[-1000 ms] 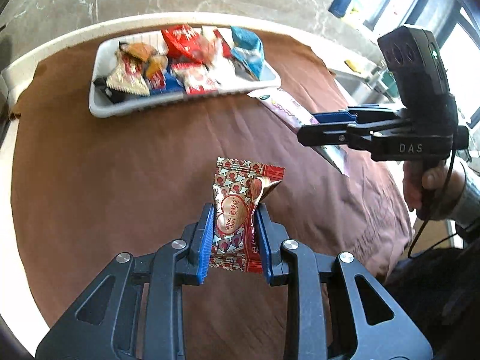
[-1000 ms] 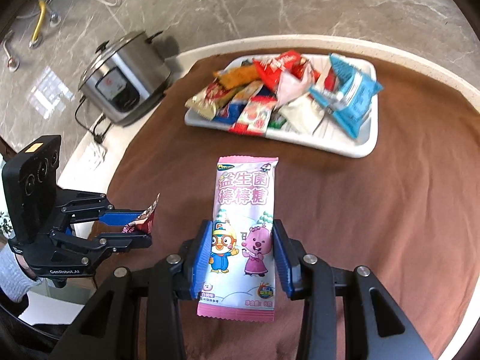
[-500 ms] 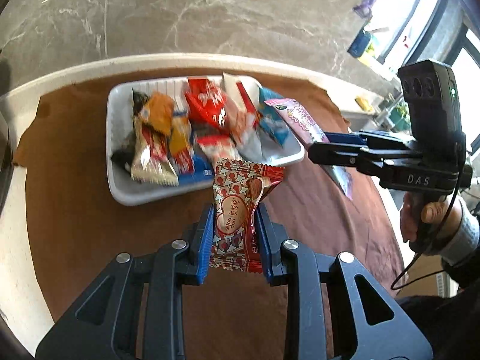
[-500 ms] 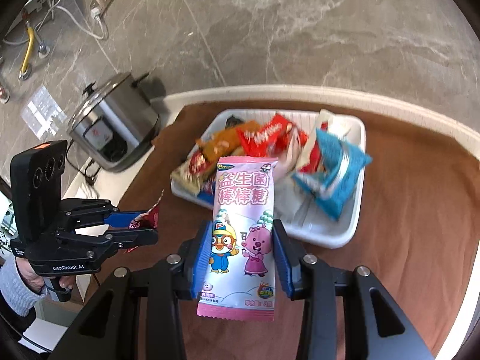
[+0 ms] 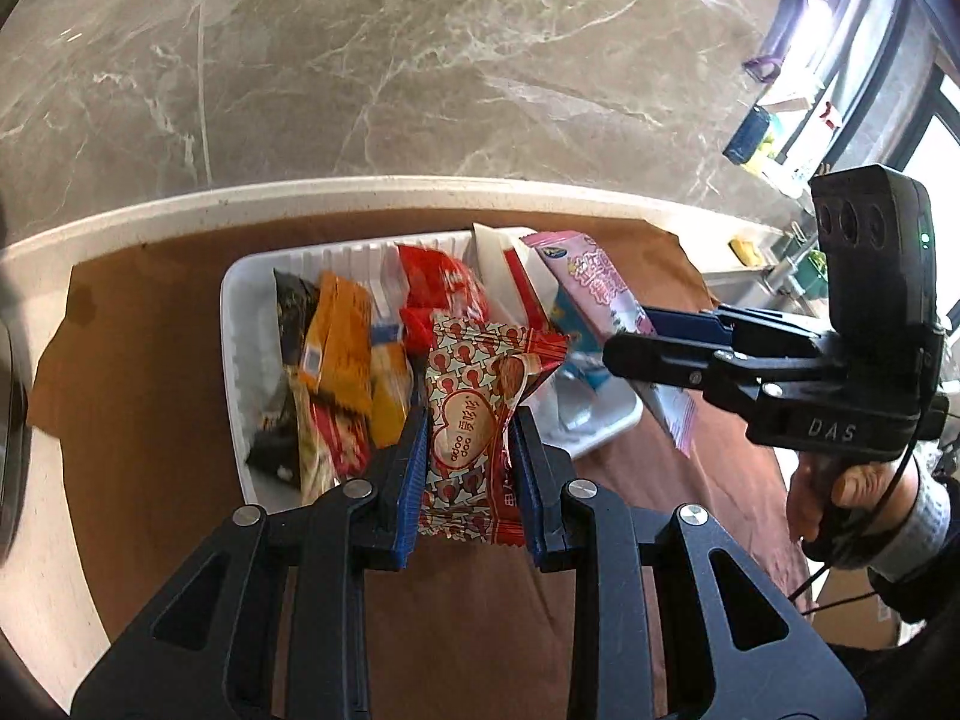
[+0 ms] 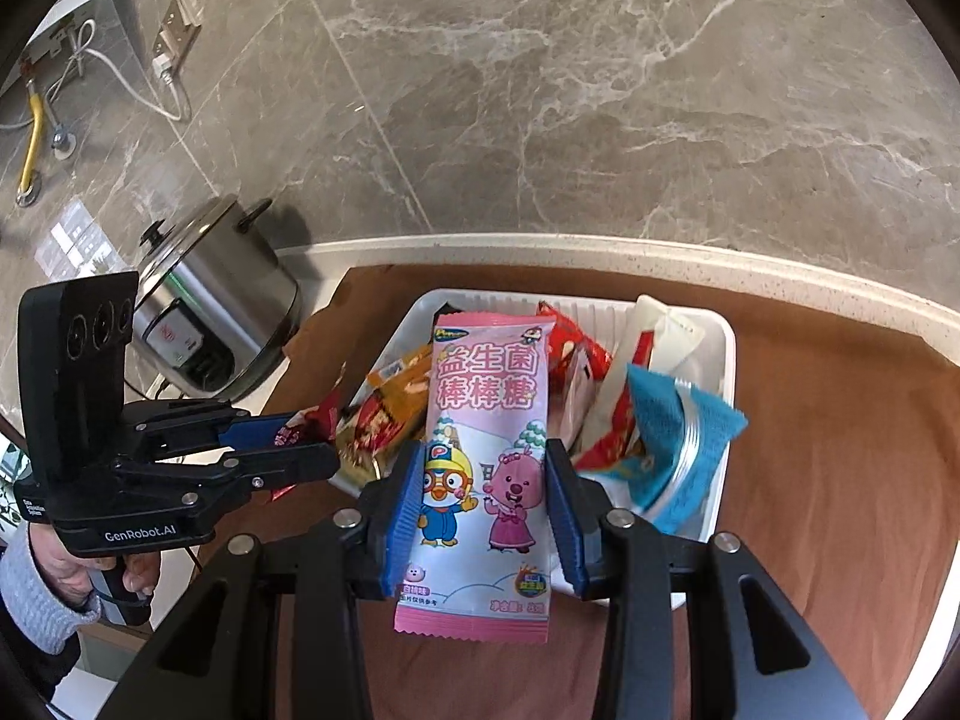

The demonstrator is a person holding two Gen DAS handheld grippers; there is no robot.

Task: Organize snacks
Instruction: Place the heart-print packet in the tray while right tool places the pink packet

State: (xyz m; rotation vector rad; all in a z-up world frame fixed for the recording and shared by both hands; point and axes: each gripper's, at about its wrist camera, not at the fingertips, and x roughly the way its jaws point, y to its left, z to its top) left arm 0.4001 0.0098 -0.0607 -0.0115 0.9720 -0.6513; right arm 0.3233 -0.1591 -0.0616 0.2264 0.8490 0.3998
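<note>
My left gripper (image 5: 468, 450) is shut on a red-and-white patterned candy packet (image 5: 480, 420), held above the near edge of a white tray (image 5: 234, 324) full of several snack packets. My right gripper (image 6: 483, 492) is shut on a pink lollipop packet (image 6: 486, 420) with cartoon figures, also held over the tray (image 6: 720, 480). In the left wrist view the right gripper (image 5: 630, 342) comes in from the right with the pink packet (image 5: 594, 282) over the tray's right end. In the right wrist view the left gripper (image 6: 318, 438) grips the red packet (image 6: 309, 423) at the tray's left side.
The tray lies on a brown cloth (image 5: 150, 420) on a round white table (image 5: 180, 210) with a marble floor beyond. A steel rice cooker (image 6: 210, 312) stands off the table's left in the right wrist view. A person's hands (image 5: 840, 492) hold both grippers.
Both grippers have moved forward and up from the open cloth to above the tray, each still gripping its packet. The tray now fills the middle of both views.
</note>
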